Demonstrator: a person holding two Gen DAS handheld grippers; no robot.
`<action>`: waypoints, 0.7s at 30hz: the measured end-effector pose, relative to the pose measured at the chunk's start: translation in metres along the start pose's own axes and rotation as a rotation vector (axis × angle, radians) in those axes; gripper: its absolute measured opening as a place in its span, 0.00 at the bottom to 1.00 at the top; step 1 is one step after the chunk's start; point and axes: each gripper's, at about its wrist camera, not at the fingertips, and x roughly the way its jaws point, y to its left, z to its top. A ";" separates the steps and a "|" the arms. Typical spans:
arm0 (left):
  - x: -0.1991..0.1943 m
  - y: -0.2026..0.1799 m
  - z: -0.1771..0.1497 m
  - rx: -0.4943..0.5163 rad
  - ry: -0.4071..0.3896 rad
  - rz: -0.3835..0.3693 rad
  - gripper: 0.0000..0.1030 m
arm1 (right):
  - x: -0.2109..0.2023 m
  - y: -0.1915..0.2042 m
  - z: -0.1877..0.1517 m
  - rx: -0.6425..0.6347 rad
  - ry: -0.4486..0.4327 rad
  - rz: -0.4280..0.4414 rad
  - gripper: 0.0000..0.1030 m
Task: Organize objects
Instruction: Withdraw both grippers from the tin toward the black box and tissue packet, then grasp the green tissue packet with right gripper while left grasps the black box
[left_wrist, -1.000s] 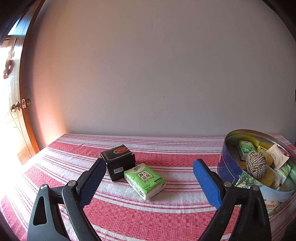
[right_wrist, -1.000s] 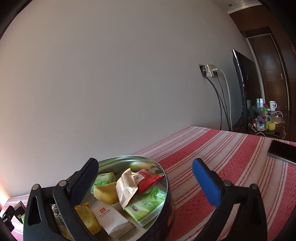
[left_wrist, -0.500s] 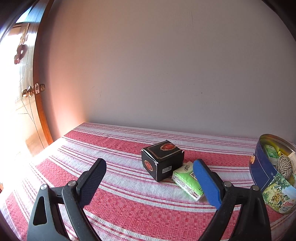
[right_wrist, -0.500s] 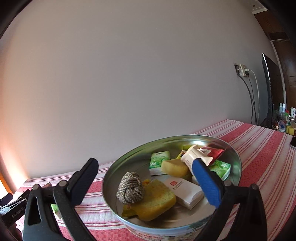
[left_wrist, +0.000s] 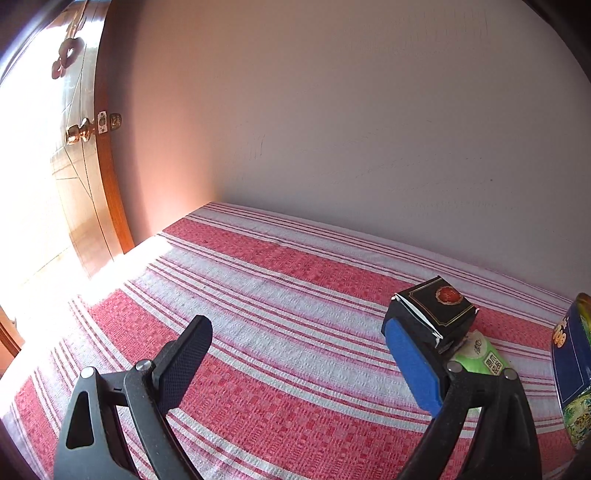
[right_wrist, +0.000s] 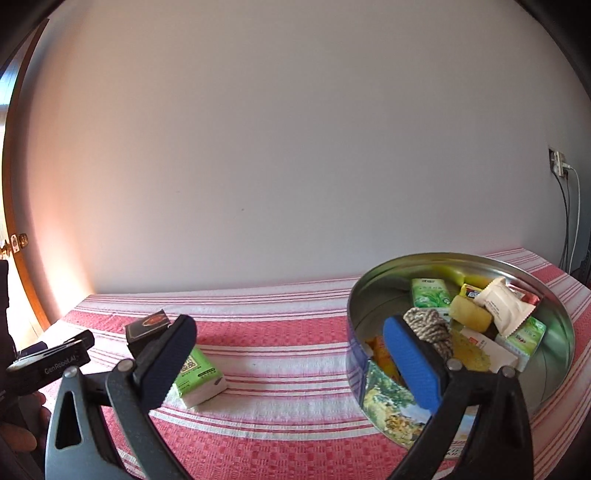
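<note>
A black box with a red seal (left_wrist: 439, 310) and a green tissue pack (left_wrist: 480, 358) lie side by side on the red-and-white striped cloth (left_wrist: 280, 295). My left gripper (left_wrist: 299, 363) is open and empty, and its blue finger (left_wrist: 413, 365) sits just in front of the box. My right gripper (right_wrist: 290, 363) is also open and empty, between the tissue pack (right_wrist: 199, 373) and a round metal tin (right_wrist: 369, 291). The black box (right_wrist: 147, 325) shows behind its black finger (right_wrist: 166, 362). In the tin lie a twine ball (right_wrist: 428, 325), a yellow sponge (right_wrist: 469, 314) and several sachets.
A wooden door with a brass knob (left_wrist: 81, 133) stands past the table's left end. The plain wall runs along the far edge. The tin's blue side (left_wrist: 572, 369) is at the right rim. A wall socket with cables (right_wrist: 557, 166) is at the right. A hand (right_wrist: 18, 435) holds the left tool.
Both views have swung left. The box and tissue pack slid to the right in the left wrist view. In the right wrist view the tin moved right and the tissue pack came into sight.
</note>
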 end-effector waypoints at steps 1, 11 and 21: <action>0.003 0.005 0.002 -0.005 0.007 0.009 0.94 | 0.006 0.007 0.000 -0.021 0.026 0.021 1.00; 0.035 0.036 0.014 0.001 0.092 0.081 0.94 | 0.076 0.063 -0.012 -0.150 0.340 0.202 0.94; 0.056 0.037 0.010 0.009 0.212 0.087 0.94 | 0.116 0.088 -0.021 -0.165 0.483 0.237 0.92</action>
